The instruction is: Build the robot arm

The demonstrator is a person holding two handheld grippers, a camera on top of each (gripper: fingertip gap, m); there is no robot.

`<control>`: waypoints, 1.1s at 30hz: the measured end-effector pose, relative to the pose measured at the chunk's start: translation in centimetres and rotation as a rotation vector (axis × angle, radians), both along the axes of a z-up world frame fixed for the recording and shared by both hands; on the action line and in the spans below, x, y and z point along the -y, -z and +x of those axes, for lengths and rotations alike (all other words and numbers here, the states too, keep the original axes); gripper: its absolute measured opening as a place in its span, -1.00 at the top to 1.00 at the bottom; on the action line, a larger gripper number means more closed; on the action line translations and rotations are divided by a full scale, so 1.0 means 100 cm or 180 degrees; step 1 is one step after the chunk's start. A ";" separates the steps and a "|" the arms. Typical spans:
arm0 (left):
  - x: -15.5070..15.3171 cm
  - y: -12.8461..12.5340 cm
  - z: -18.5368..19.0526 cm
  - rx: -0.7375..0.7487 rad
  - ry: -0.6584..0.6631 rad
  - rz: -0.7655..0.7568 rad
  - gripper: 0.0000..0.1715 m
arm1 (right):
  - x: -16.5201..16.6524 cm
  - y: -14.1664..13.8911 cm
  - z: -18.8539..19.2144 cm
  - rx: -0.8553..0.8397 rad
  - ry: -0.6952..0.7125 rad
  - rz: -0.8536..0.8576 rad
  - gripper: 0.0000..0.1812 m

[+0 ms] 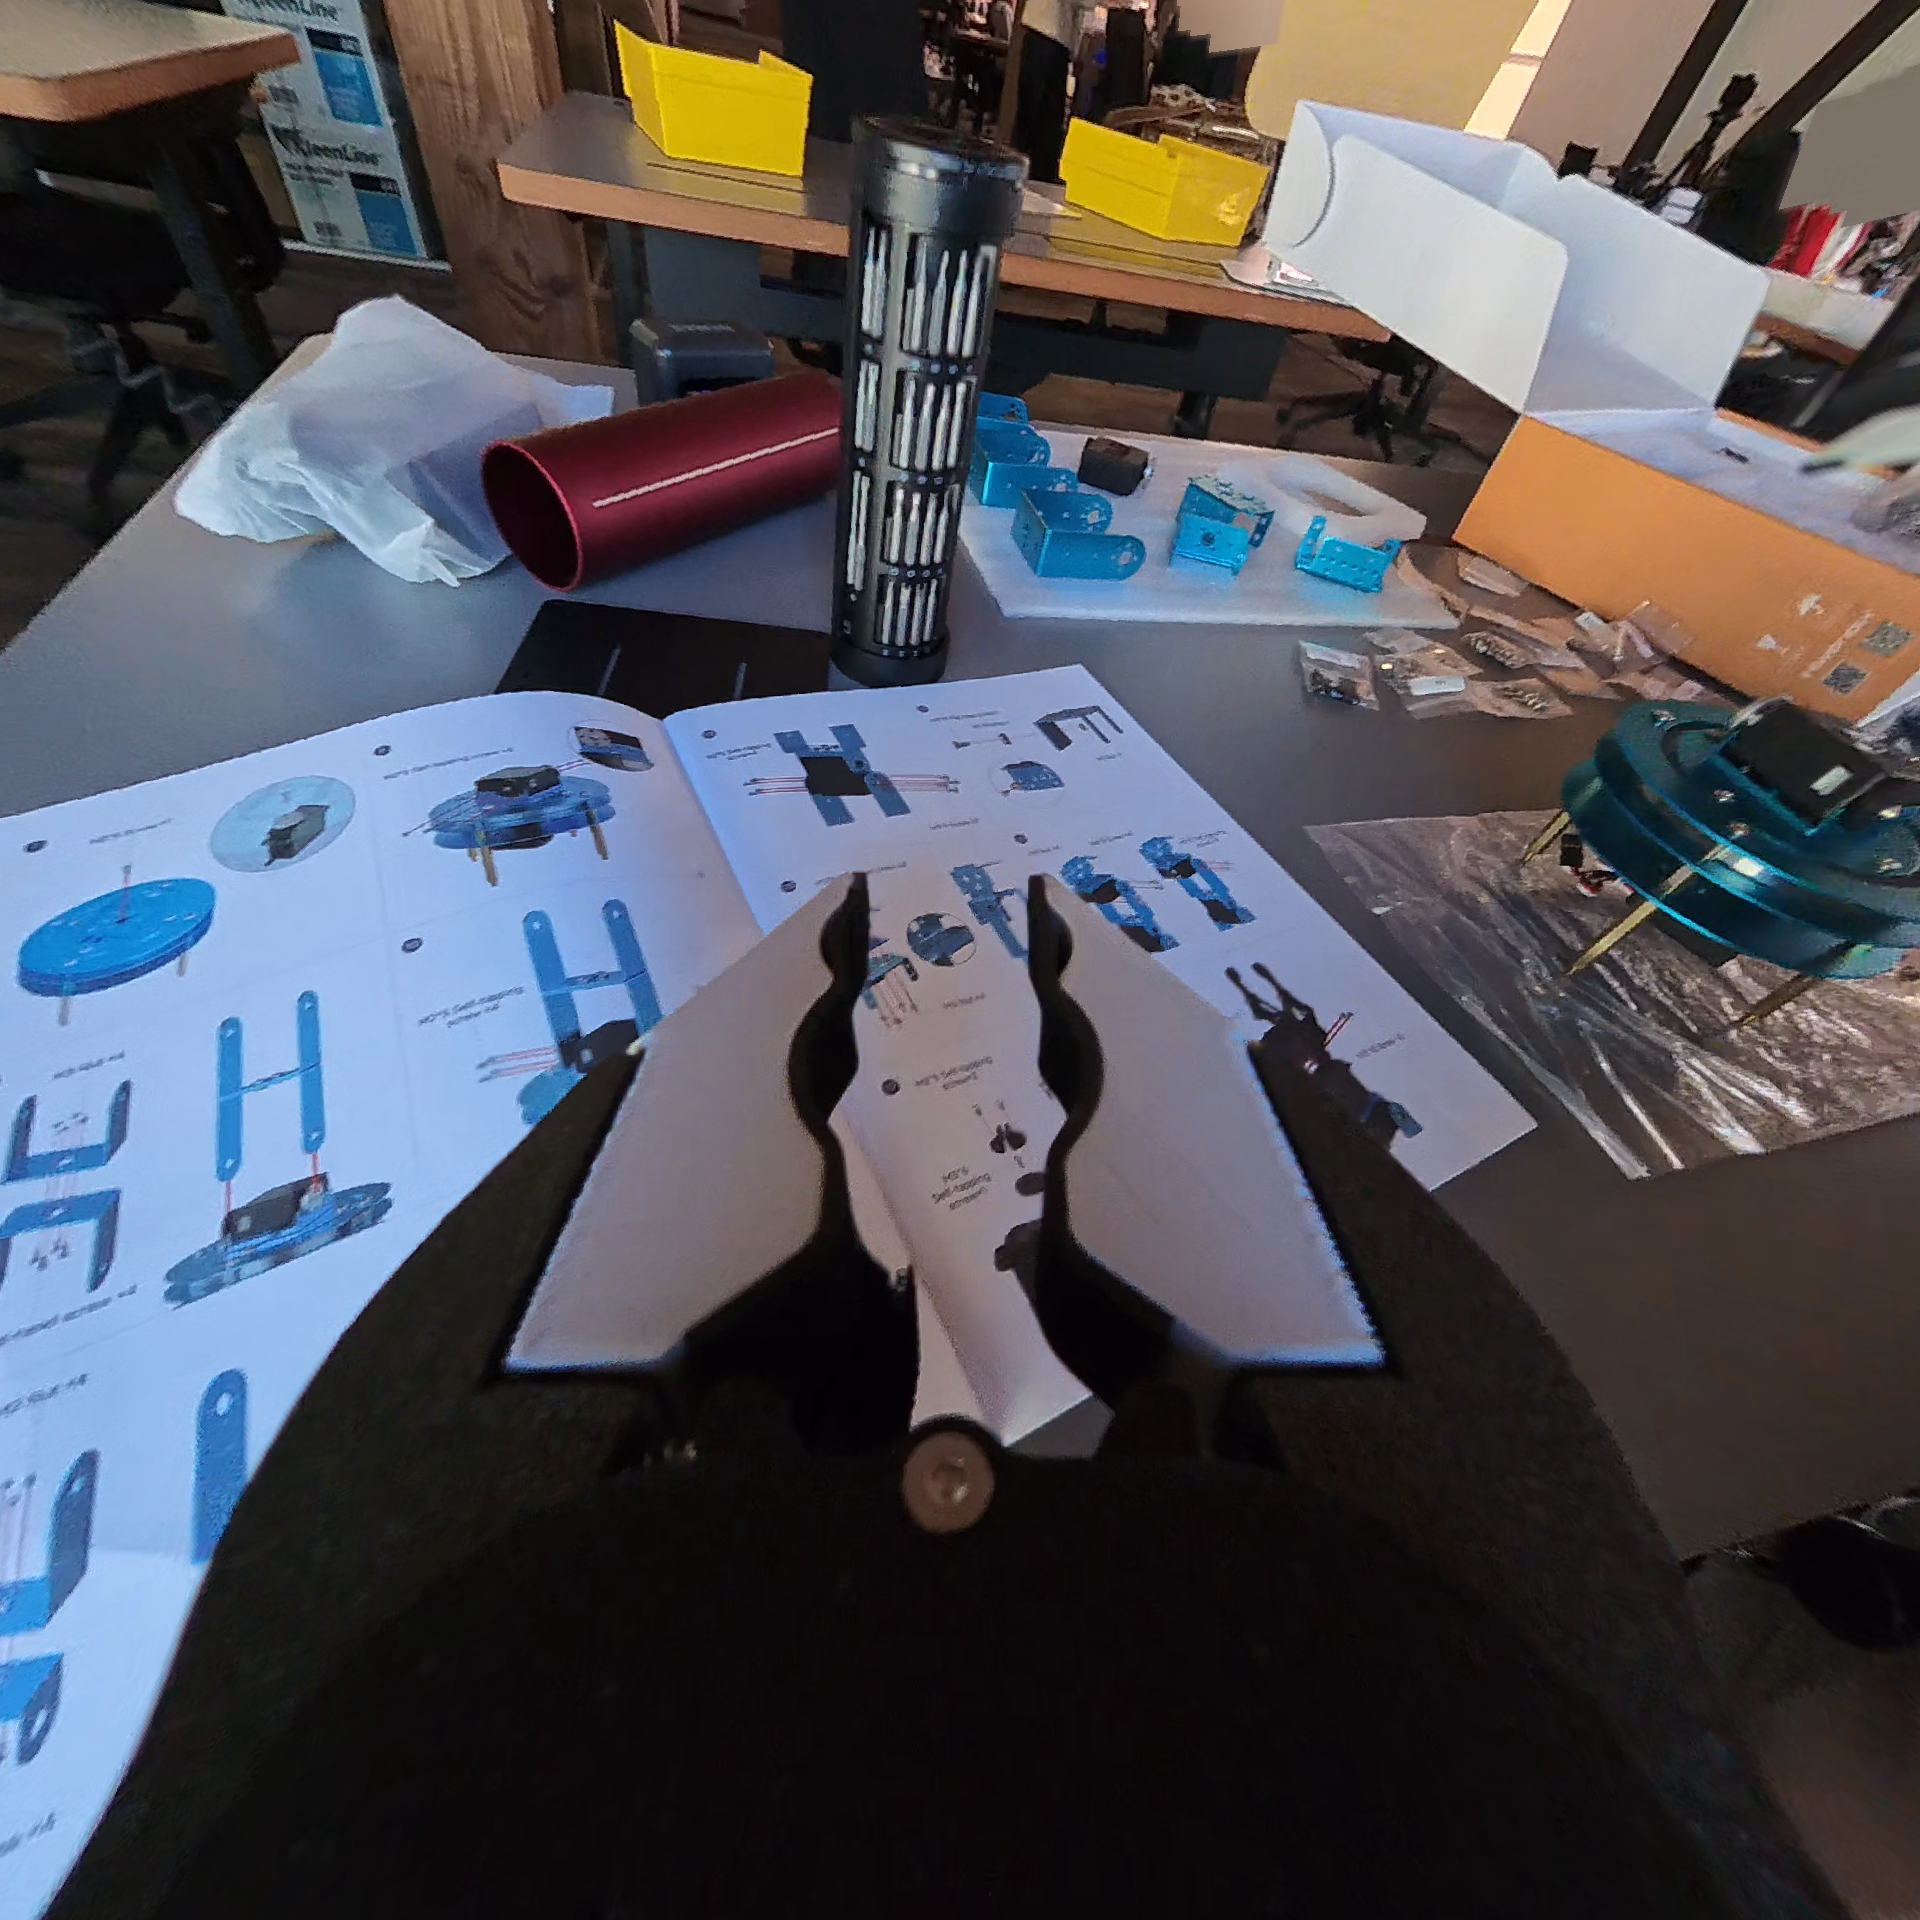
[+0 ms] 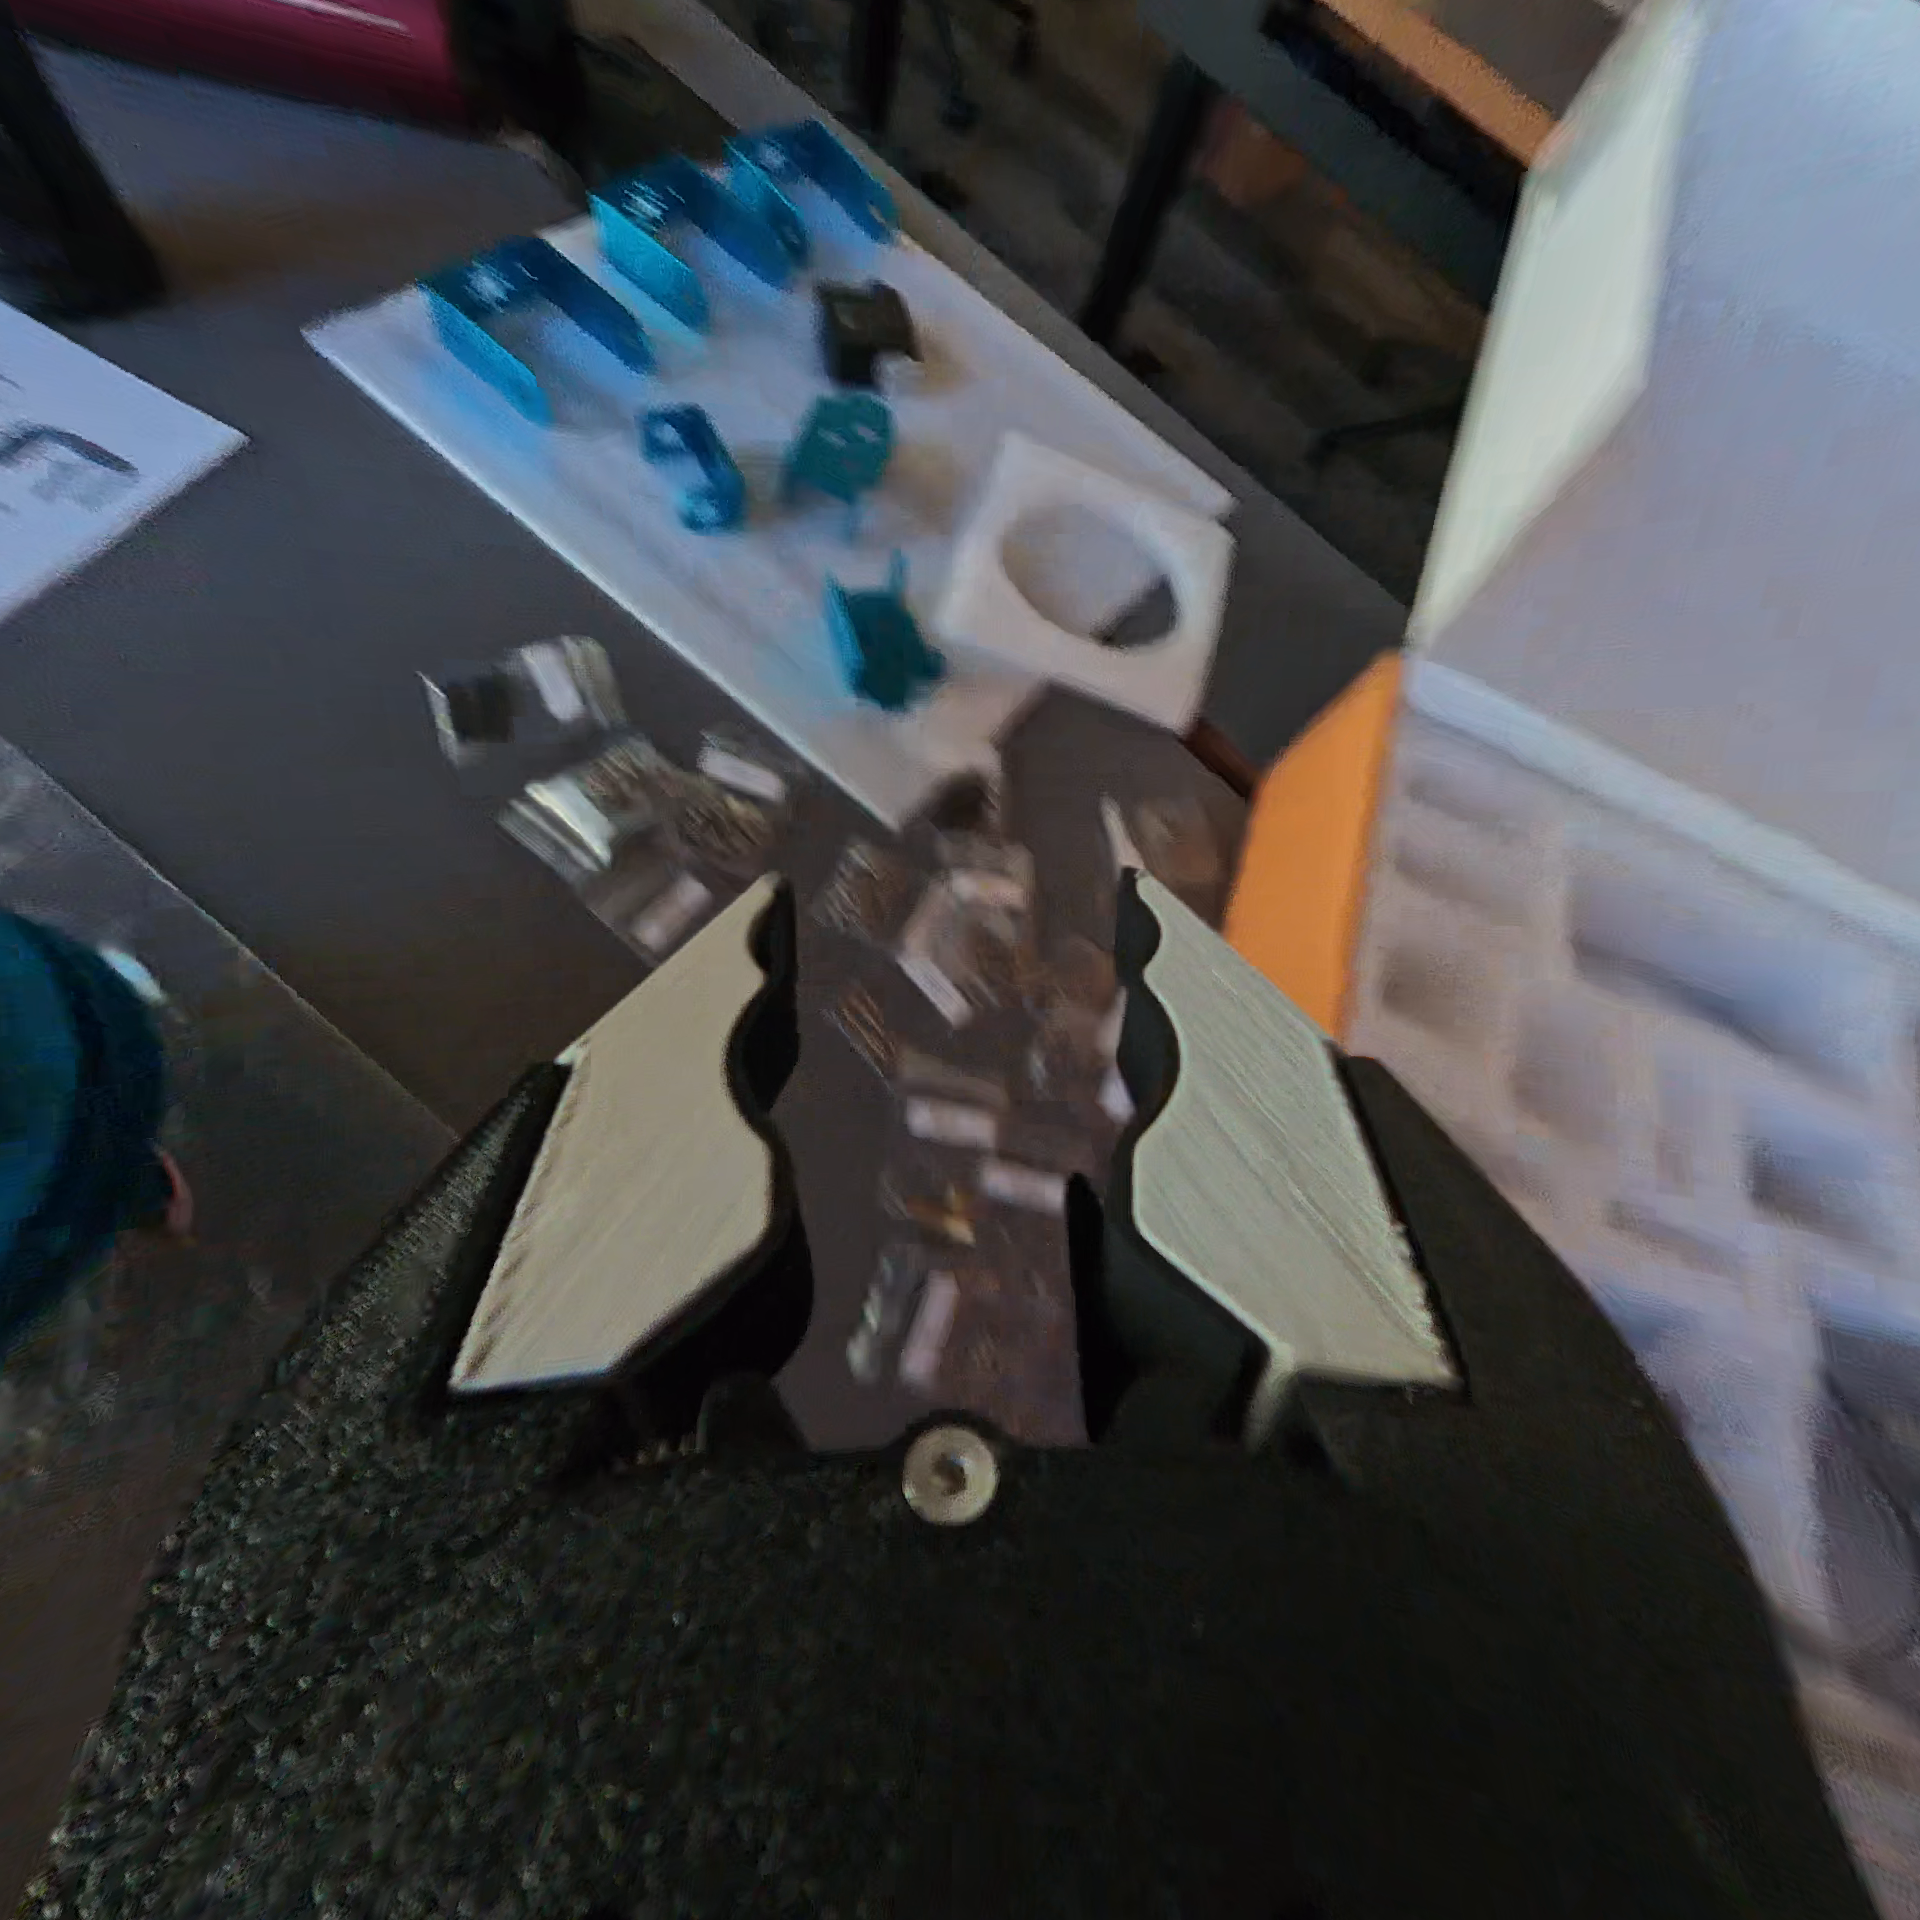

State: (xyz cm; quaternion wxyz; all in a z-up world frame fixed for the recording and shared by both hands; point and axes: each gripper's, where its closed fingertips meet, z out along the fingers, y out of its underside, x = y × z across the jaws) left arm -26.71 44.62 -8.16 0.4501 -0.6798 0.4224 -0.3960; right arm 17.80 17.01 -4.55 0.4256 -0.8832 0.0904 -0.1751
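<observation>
Both tongs gape empty: left tongs [image 1: 948, 894] over booklet [image 1: 416, 935], right tongs [image 2: 951, 894] seemingly above small bags [image 2: 935, 997]

my left camera looks forward, low over the open white instruction booklet [image 1: 436, 935]; my right one, blurred, tilts down close over clear small-parts bags [image 2: 935, 987]. both share the blue metal brackets [image 1: 1081, 520] [image 2: 582, 301].

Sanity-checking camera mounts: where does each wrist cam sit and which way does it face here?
Left wrist view: sits behind the left tool, looks forward and down over the open instruction booklet; only its two open fingers show.
Right wrist view: sits behind the right tool, faces the small clear parts bags, blurred; only its open fingers show.
Shared: blue brackets on white foam sheet, orange box.
</observation>
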 end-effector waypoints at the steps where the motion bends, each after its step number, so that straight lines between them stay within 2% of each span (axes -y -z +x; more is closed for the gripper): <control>1: 0.001 -0.002 0.004 0.0000 0.0037 -0.0016 0.65 | 0.030 0.001 0.009 0.0054 0.0211 0.0027 0.31; 4: 0.008 -0.011 0.017 -0.0077 0.0116 0.0089 0.65 | 0.108 -0.008 0.048 -0.0070 0.0676 0.0390 0.34; 7: 0.018 -0.017 0.035 -0.0268 0.0195 0.0287 0.65 | 0.186 -0.012 0.105 -0.0081 0.1271 0.0704 0.34; 10: 0.031 -0.019 0.054 -0.0403 0.0226 0.0388 0.65 | 0.237 -0.006 0.134 -0.0144 0.1601 0.1060 0.35; 12: 0.040 -0.017 0.066 -0.0486 0.0230 0.0387 0.65 | 0.250 -0.002 0.134 -0.0268 0.1624 0.1224 0.36; 14: 0.045 -0.014 0.080 -0.0556 0.0215 0.0378 0.65 | 0.267 -0.005 0.137 -0.0151 0.1809 0.1182 0.36; 18: 0.054 -0.012 0.115 -0.0654 0.0254 0.0293 0.65 | 0.282 -0.020 0.140 -0.0028 0.2022 0.1513 0.52; 25: 0.074 -0.024 0.170 -0.0882 0.0533 0.0554 0.65 | 0.294 -0.008 0.148 -0.0103 0.2131 0.1411 0.58; 28: 0.080 -0.018 0.185 -0.0963 0.0637 0.0614 0.65 | 0.293 -0.002 0.146 -0.0266 0.2135 0.1390 0.53; 33: 0.085 -0.005 0.194 -0.1009 0.0691 0.0596 0.65 | 0.293 -0.001 0.146 -0.0232 0.2165 0.1340 0.55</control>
